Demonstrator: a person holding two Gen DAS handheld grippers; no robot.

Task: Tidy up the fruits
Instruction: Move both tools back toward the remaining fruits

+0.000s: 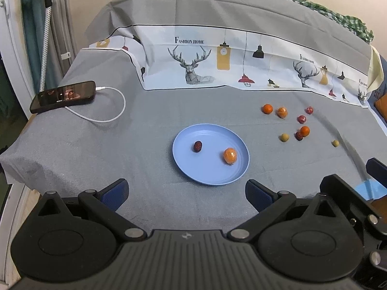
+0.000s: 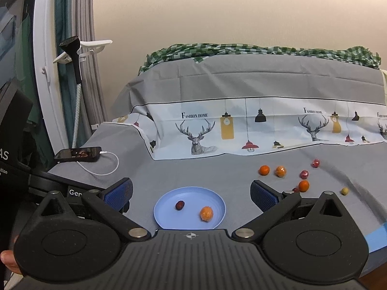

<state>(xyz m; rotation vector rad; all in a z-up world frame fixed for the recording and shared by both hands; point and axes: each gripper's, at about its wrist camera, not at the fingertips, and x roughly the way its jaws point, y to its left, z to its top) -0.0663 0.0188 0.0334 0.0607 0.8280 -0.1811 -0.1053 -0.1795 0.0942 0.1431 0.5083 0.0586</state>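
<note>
A blue plate (image 1: 193, 166) lies on the grey cloth and holds a dark red date (image 1: 197, 146) and a wrapped orange fruit (image 1: 230, 155). Right of it lie several loose fruits: oranges (image 1: 267, 108), red wrapped ones (image 1: 301, 119) and small yellow-green ones (image 1: 284, 137). My left gripper (image 1: 186, 194) is open and empty, just short of the plate's near rim. My right gripper (image 2: 191, 193) is open and empty, held above the plate (image 2: 169, 220), date (image 2: 179, 205) and wrapped orange (image 2: 206, 213). The loose fruits (image 2: 264, 170) lie to its right.
A black phone (image 1: 63, 96) with a white cable (image 1: 113, 113) lies at the table's left edge. A deer-print cloth (image 1: 217, 65) drapes over a raised back. A steamer pole (image 2: 77, 91) stands at left. Blue tape (image 2: 377, 239) marks the right front edge.
</note>
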